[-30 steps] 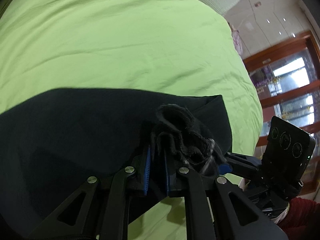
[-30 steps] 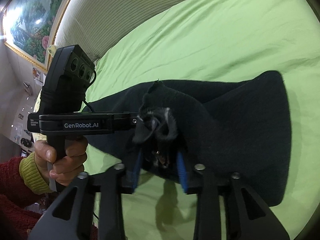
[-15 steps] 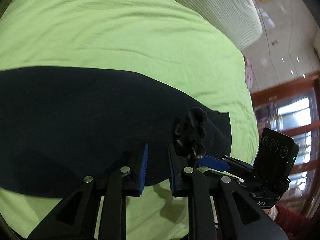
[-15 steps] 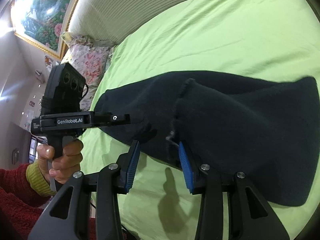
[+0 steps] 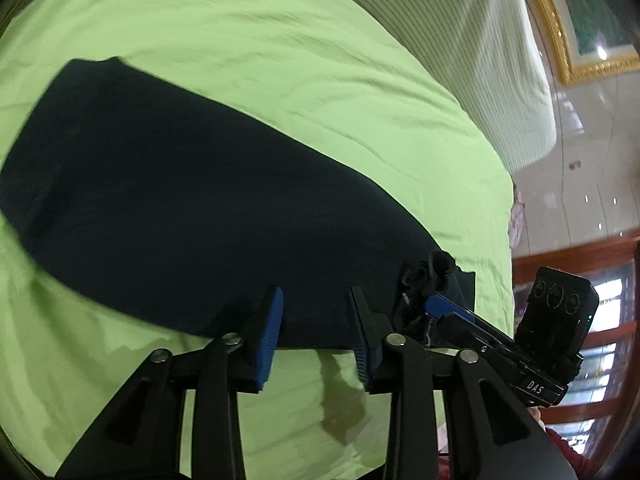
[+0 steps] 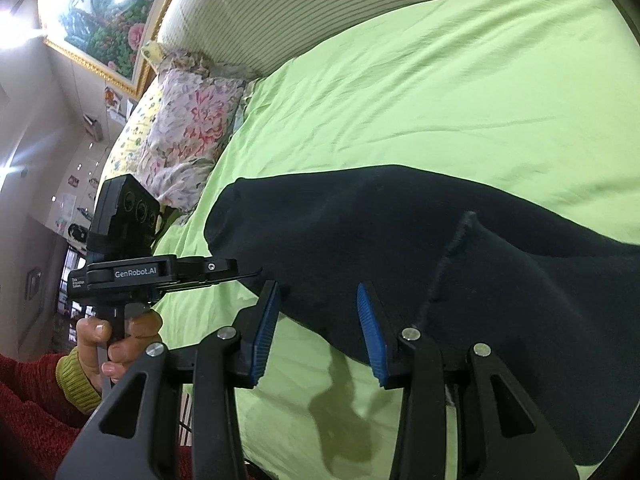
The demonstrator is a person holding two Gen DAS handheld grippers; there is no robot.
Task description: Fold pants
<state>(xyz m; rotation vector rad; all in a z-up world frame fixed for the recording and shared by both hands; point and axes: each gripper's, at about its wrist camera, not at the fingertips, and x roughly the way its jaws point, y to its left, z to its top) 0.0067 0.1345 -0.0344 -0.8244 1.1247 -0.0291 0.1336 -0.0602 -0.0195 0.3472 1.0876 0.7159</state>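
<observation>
The pants (image 5: 192, 216) are seen as matt, dark, soft cloth with a fuzzy raw edge, laid on a lightly creased green cotton-like sheet (image 5: 280, 60). Matt black plastic and ribbed blue pads (image 6: 370, 336) are shown on the right gripper (image 6: 316, 332), and a glossy gilded picture frame (image 5: 560, 48) is seen

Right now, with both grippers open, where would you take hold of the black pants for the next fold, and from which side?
Probably at the near edge of the pants, where it lies flat on the green sheet. The left gripper and right gripper stand open just before that edge, so a low approach from the near side, with one finger slid under the hem, looks best.
</observation>
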